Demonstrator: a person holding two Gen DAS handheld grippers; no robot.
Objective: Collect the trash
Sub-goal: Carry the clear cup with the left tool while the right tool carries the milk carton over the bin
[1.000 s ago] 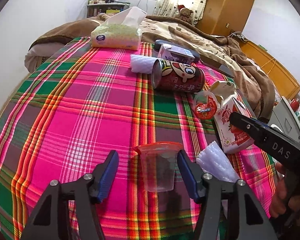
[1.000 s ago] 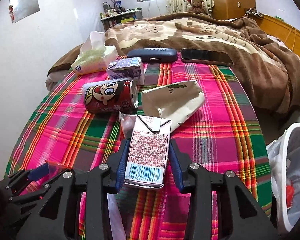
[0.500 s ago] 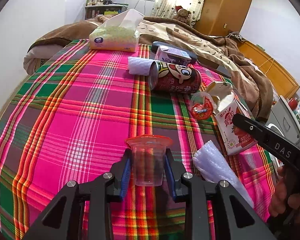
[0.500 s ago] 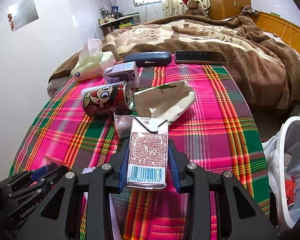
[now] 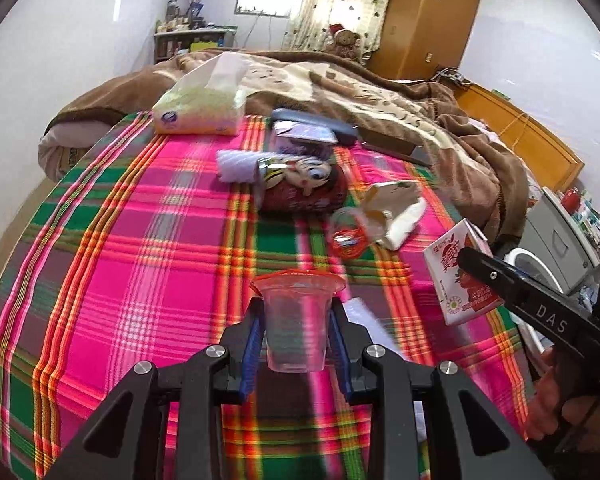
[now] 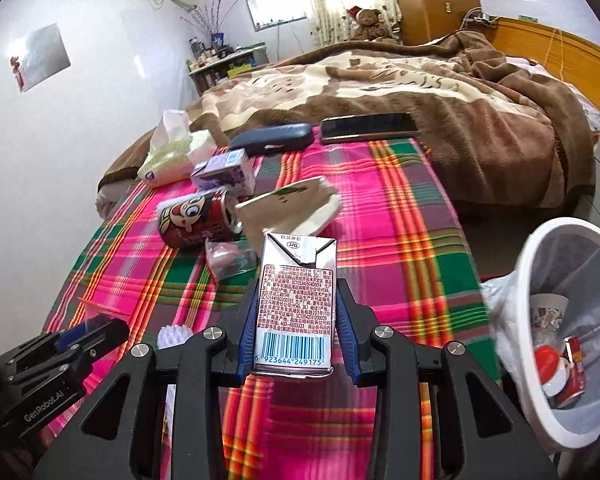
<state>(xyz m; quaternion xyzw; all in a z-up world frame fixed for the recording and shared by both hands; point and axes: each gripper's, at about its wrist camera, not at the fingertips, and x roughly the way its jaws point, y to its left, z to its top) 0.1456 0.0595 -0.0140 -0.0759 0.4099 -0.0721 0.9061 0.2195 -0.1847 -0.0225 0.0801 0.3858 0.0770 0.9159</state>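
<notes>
My left gripper (image 5: 296, 334) is clamped on a clear plastic cup (image 5: 296, 322), nothing visible inside, above the plaid cloth (image 5: 140, 264). My right gripper (image 6: 296, 326) squeezes a milk carton (image 6: 296, 304). Right of it, the white bin (image 6: 560, 320) holds a red can (image 6: 568, 364).

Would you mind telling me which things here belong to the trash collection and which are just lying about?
For the job:
- clear plastic cup, in the left tool
- milk carton, in the right tool
- red drink can
- crumpled paper bag
- white bin

Lying about:
- tissue pack
- phone
- blue case
- teddy bear
</notes>
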